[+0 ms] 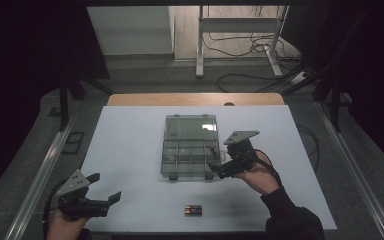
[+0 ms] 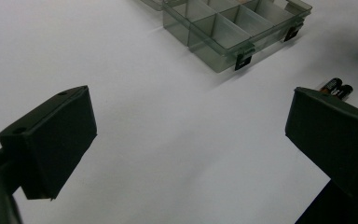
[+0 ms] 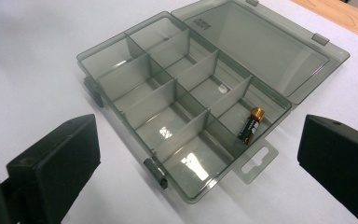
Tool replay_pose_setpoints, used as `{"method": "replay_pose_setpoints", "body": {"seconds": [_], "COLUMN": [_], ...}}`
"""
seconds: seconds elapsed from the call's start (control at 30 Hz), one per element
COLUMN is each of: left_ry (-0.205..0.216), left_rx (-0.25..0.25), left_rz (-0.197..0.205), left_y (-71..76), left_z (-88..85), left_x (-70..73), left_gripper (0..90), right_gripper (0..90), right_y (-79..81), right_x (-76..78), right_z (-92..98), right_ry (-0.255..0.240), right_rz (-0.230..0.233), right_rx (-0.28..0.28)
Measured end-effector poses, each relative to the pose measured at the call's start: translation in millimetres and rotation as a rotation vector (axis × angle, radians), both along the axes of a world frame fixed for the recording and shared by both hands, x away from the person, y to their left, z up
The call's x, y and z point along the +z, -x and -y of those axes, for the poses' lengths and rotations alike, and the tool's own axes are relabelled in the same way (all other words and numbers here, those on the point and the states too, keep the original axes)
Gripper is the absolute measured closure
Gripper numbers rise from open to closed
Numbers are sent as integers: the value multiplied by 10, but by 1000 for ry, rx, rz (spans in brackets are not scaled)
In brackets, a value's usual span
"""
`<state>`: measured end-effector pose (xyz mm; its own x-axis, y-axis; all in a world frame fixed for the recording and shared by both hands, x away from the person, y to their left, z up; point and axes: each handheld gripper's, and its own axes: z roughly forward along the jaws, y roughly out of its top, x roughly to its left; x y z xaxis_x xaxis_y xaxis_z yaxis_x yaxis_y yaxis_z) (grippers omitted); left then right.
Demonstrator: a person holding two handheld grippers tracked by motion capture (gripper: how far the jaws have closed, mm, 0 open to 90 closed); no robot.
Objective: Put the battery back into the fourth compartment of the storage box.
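Hovering just beside the smoky transparent plastic compartment box [image 1: 189, 150], the right gripper [image 1: 216, 169] gapes empty; one black-and-copper battery [image 3: 250, 126] lies in a hinge-side end compartment. Near two loose batteries [image 1: 193, 210], the left gripper [image 1: 111, 190] spreads wide.

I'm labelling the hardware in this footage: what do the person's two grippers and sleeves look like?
Both the left gripper and the right gripper are matte black with two blocky, flat-faced jaws. Each carries a grey three-cornered plate on top, and a black cable trails from each. The person's right arm wears a dark sleeve reaching to the wrist.
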<state>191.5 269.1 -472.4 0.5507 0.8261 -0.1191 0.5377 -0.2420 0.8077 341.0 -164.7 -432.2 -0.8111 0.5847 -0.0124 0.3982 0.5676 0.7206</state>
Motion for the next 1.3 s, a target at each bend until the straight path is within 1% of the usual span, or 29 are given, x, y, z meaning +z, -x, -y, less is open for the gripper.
{"method": "replay_pose_setpoints", "body": {"seconds": [0.13,0.2,0.4,0.47,0.7,0.83,0.97,1.1,1.2,1.3], "left_ry": [0,1,0,-1,-1,0,-1,-1,-1,-2], "left_rx": [0,0,0,0,1,1,1,1,0,0], "left_rz": [0,0,-1,-1,0,0,0,0,0,0], "left_y": [0,0,-1,-1,0,0,1,1,0,1], "left_z": [-1,-1,-1,0,0,0,1,1,1,1], "left_x": [0,0,0,0,0,0,0,1,0,1], "left_gripper": [24,24,24,24,24,24,24,24,24,25], "right_gripper": [0,0,0,0,0,0,0,0,0,0], "right_y": [52,89,181,203,280,316,364,409,447,471], "right_x": [-10,-14,-18,-17,-23,-48,-63,-79,-100,-122], "right_z": [-15,-23,-47,-51,-60,-55,-62,-74,-90,-108], "right_ry": [-1,4,-7,-3,-11,-24,-18,-7,5,12], "right_rz": [7,18,27,28,7,5,-7,-7,-22,-46], "right_rx": [13,22,46,51,54,64,71,86,94,90]}}
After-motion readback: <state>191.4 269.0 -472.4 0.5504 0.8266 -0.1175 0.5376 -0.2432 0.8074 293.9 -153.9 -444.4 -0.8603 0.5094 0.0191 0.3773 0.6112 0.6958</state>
